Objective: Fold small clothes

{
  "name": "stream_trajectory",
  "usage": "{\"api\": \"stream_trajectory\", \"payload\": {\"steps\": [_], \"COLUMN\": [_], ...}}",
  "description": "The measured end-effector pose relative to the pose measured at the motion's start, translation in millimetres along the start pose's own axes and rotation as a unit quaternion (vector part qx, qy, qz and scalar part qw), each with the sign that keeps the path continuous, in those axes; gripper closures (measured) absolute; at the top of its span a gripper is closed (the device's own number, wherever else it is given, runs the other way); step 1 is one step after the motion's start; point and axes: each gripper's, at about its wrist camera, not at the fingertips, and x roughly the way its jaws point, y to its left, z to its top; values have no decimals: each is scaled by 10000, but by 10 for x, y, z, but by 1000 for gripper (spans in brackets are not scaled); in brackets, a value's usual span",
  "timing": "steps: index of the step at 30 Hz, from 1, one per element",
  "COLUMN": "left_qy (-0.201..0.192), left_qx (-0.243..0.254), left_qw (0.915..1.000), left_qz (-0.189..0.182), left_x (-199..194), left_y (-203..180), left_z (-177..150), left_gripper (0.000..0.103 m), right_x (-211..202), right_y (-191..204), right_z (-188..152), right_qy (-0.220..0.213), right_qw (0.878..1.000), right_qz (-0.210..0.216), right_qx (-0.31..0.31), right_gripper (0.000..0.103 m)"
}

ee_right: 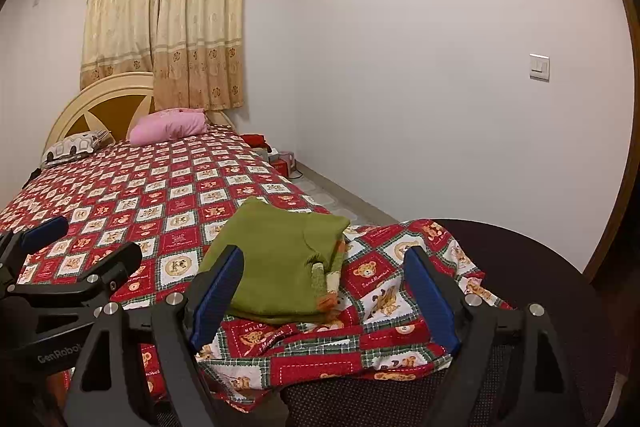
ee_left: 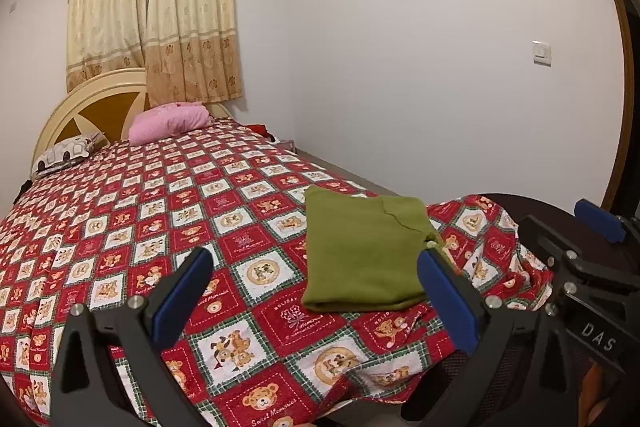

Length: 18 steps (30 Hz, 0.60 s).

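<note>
both tongs, left (ee_left: 314,281) and right (ee_right: 324,285), are gaping wide, holding nothing. the green shirt (ee_right: 276,263) is looking folded; next is pressing it flat.

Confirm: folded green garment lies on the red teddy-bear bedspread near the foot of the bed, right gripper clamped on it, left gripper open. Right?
One error: the right gripper is not clamped on the folded green garment. The right wrist view shows its blue-padded fingers spread wide, gripping nothing. The rest holds: the garment lies on the red teddy-bear bedspread and the left gripper is open.
</note>
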Motion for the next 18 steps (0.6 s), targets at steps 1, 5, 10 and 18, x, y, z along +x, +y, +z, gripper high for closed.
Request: {"api": "stream_trajectory", "payload": {"steps": [1, 5, 10, 18], "left_qy": [24, 92, 191, 344], "left_qx": [-15, -55, -85, -146], "left_qw": [10000, 9999, 9998, 9993], "left_qz": [-5, 9, -79, 36], "left_x": [9, 46, 112, 173], "left_y": [3, 1, 14, 81], "left_z": [0, -6, -20, -23], "left_gripper": [0, 0, 0, 0], "right_x": [6, 5, 17, 153], "right_y": [-2, 2, -4, -116], "right_z": [-5, -10, -16, -65], "right_qy": [6, 3, 29, 207], "right_qw": [10000, 10000, 10000, 9996], "right_qz": [0, -3, -16, -61], "right_qx": [0, -4, 16, 163], "right_gripper": [20, 20, 20, 20]}}
